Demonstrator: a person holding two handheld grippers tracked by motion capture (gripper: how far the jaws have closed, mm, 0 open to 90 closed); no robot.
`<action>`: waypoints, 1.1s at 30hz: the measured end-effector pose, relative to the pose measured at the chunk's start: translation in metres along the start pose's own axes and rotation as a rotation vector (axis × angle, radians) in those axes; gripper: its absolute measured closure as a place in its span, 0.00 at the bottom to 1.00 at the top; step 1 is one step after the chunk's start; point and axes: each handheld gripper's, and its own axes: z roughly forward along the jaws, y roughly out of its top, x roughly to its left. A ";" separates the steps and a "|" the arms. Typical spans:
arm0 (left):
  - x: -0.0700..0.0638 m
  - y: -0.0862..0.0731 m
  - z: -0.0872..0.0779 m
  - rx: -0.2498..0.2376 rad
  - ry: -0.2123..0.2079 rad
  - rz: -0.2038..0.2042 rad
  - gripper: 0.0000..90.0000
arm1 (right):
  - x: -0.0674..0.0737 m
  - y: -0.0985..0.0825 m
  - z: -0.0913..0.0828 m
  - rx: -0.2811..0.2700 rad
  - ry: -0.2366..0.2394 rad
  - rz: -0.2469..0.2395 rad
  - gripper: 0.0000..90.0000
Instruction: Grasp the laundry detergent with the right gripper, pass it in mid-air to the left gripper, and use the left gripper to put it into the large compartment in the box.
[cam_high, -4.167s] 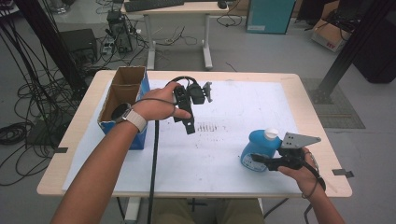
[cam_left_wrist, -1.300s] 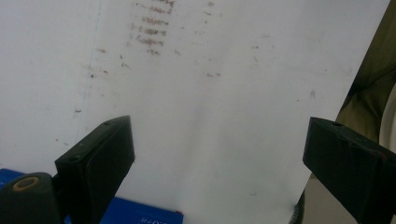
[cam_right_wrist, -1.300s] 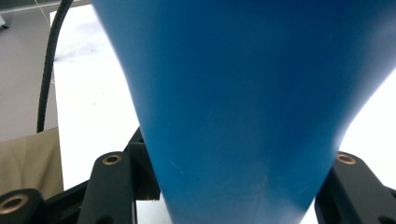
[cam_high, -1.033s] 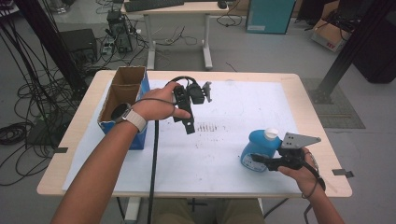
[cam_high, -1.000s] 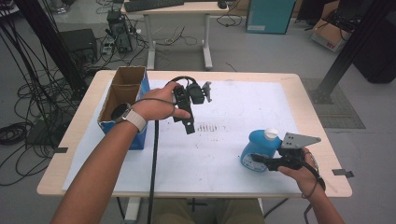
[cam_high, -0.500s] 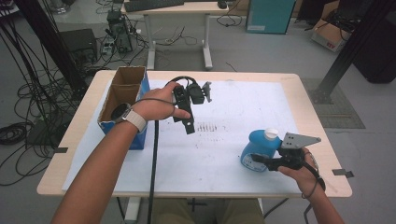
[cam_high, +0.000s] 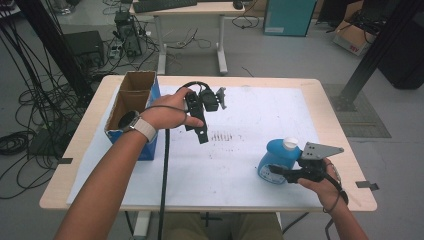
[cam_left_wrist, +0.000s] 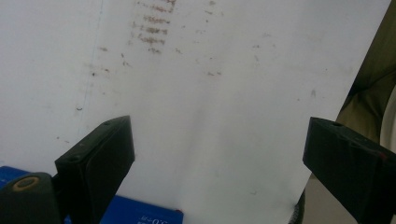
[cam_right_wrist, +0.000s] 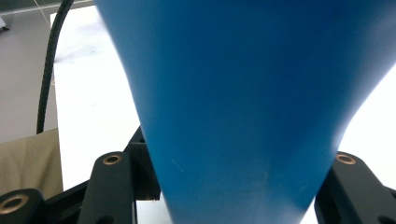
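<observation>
Right gripper (cam_high: 280, 171): held in the person's right hand (cam_high: 322, 182) at the near right part of the table (cam_high: 310, 90), with its grey three-cornered plate on top. Its jaws are pinched on the blue bottle (cam_high: 277, 159); in the right gripper view the bottle's blue body (cam_right_wrist: 243, 102) stands directly between the two black jaws and reaches the frame's top, touching both sides. The bottle stands upright on the white table sheet (cam_high: 250, 125), white cap (cam_high: 290, 144) uppermost, just ahead of the right hand (toward the table's middle from the gripper body).

Left gripper (cam_high: 199, 134): held in the left hand (cam_high: 167, 116) above the sheet, farther off and well apart from the right gripper. Its jaws are spread wide with nothing between them; the left gripper view shows bare white sheet (cam_left_wrist: 210, 107) in the gap and a patch of brownish smudges (cam_left_wrist: 154, 28) beyond the jaw tips. A blue edge (cam_left_wrist: 140, 212) shows just under the jaw at that view's left. A black cable (cam_high: 165, 170) trails from this gripper down toward the near table edge. The wrist carries a watch with a pale strap (cam_high: 142, 127).

Beyond and outward of the left hand: an open cardboard box (cam_high: 132, 100) with blue sides, at the table's left edge, just beside the wrist.

Farthest: floor with cables (cam_high: 30, 115), a second desk (cam_high: 190, 10) and a teal cabinet (cam_high: 290, 17) (none touching the table).
</observation>
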 end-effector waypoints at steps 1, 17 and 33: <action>0.000 0.000 0.000 0.001 0.001 -0.001 0.10 | 0.000 0.000 0.000 0.000 0.000 -0.002 0.49; -0.004 -0.004 -0.005 -0.008 0.009 -0.009 0.10 | -0.001 0.001 0.000 0.006 0.005 -0.008 0.49; -0.031 -0.006 -0.046 -0.039 0.093 0.020 0.09 | -0.008 0.029 -0.023 -0.030 0.040 0.004 0.49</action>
